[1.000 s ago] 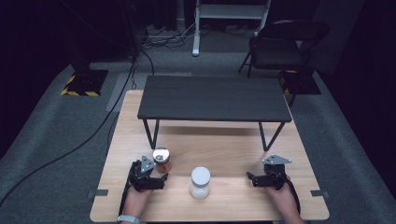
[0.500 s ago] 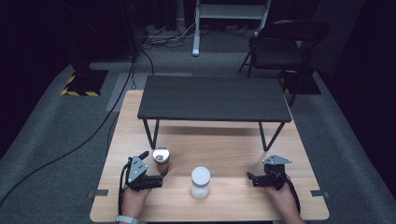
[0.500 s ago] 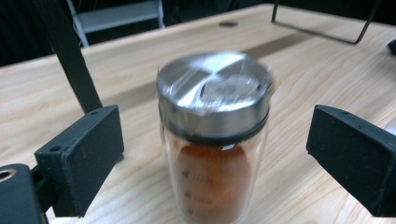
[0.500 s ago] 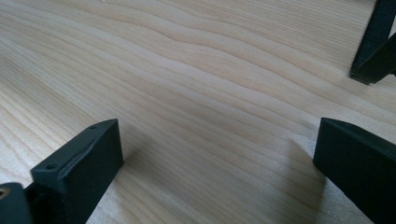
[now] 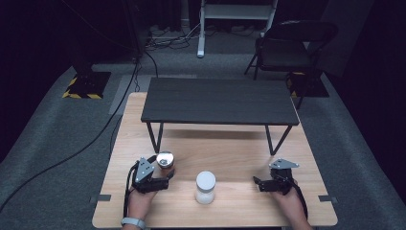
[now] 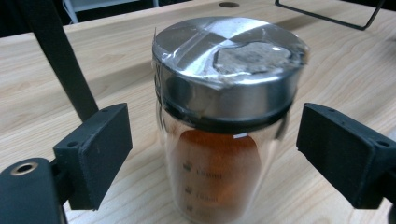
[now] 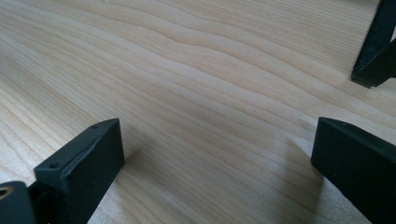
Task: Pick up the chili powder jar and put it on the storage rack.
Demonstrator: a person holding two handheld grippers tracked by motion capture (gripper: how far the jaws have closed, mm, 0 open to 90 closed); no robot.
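Glass jar (image 6: 224, 140) centre frame, orange powder inside, dented steel lid wrapped in film.
Left gripper (image 6: 219, 154) gapes wide around it, untouching; right gripper (image 7: 215, 163) wide over grained wood table (image 7: 187, 70).

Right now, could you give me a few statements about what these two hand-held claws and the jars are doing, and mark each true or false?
1. The left gripper has its jaws open on either side of the metal-lidded spice jar. True.
2. That jar holds white powder. False: its contents are orange.
3. The right gripper is clamped on the white-lidded jar. False: it is open over bare wooden table.
4. The white-lidded jar stands between the two grippers. True.
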